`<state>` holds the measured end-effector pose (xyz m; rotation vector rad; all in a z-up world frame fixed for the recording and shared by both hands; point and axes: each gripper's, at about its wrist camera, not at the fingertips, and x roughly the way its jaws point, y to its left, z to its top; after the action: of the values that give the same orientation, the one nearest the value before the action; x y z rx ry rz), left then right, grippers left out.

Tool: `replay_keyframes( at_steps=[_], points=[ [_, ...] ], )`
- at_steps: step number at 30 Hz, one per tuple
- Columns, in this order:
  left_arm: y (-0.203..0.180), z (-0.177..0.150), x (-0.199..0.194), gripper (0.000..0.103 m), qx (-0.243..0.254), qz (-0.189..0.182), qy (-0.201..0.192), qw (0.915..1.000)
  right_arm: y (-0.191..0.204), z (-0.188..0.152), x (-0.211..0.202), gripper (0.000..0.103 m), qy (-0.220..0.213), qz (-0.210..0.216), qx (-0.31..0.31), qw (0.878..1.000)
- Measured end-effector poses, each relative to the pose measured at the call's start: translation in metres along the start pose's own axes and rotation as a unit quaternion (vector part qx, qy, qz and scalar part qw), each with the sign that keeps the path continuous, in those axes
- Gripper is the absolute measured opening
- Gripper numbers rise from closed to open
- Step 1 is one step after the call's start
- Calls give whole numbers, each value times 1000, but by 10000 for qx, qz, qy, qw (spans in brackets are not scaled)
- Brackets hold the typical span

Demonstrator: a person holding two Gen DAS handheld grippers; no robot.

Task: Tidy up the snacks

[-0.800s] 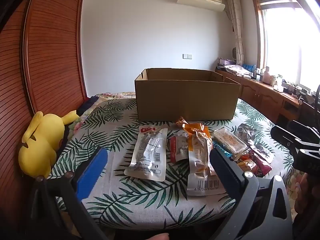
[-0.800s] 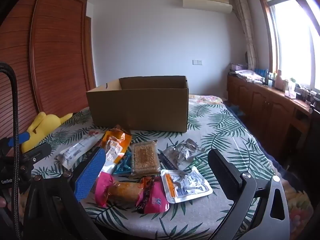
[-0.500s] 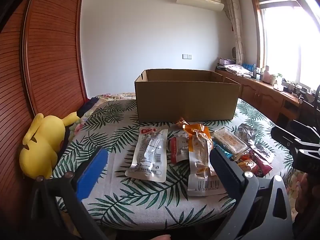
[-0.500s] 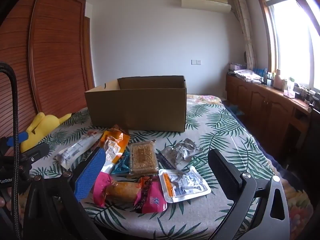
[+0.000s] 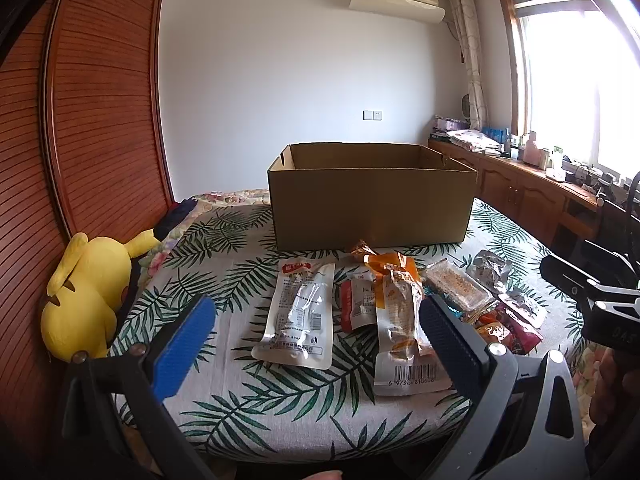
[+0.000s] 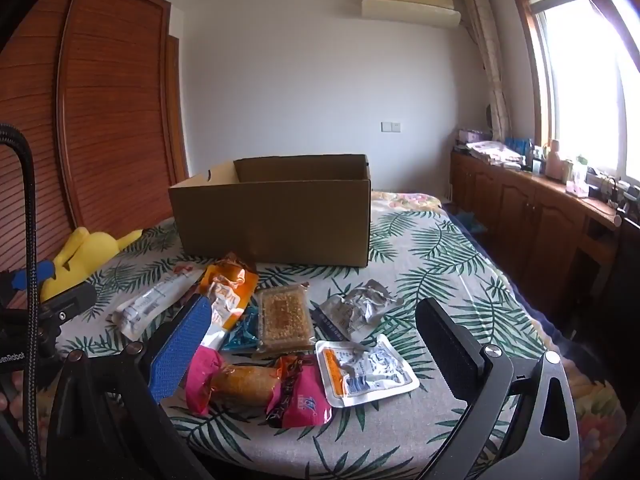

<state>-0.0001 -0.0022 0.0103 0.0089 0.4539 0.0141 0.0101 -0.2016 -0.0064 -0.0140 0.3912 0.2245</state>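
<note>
Little has shifted since the earlier frames: both cameras sit a touch lower and nearer the bed, the snacks lie where they lay, and neither gripper has closed.

At nine o'clock in the left wrist view a yellow plush toy (image 5: 86, 296) rests against the wooden wardrobe (image 5: 100, 120). The left gripper (image 5: 316, 334) hovers over the near edge of the leaf-print bedspread (image 5: 256, 408), jaws spread wide with nothing between the pads. Just past them, at its twelve o'clock, lies a clear white pouch (image 5: 300, 316), with an orange-and-white packet (image 5: 400, 320) overlapping a red one at one o'clock. The open cardboard box (image 5: 372, 212) stands farther back, behind the snack pile, apparently empty, though its floor is hidden.

The right gripper (image 6: 308, 350) is likewise fully apart and holds nothing. Below it sit a pink-wrapped bun (image 6: 244, 386) at eleven o'clock, a white-and-orange pouch (image 6: 366, 372) at one o'clock, a clear tray of crisp cake (image 6: 284, 318) straight ahead and a crumpled silver packet (image 6: 356, 308) beyond.

Sorting has not yet begun. The likely trouble is the overlap: closing on one slick wrapper could drag a neighbour along, or a flat pouch could slip because the pads find no edge on the soft bedding. Both grippers working the same heap could also knock together.
</note>
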Motion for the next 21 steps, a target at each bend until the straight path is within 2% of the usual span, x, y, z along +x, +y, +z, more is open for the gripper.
replay_keyframes(
  at_steps=[21],
  points=[
    [-1, 2, -2, 103, 11, -7, -16, 10000, -2, 1, -1, 103, -5, 0, 21, 10000]
  ],
)
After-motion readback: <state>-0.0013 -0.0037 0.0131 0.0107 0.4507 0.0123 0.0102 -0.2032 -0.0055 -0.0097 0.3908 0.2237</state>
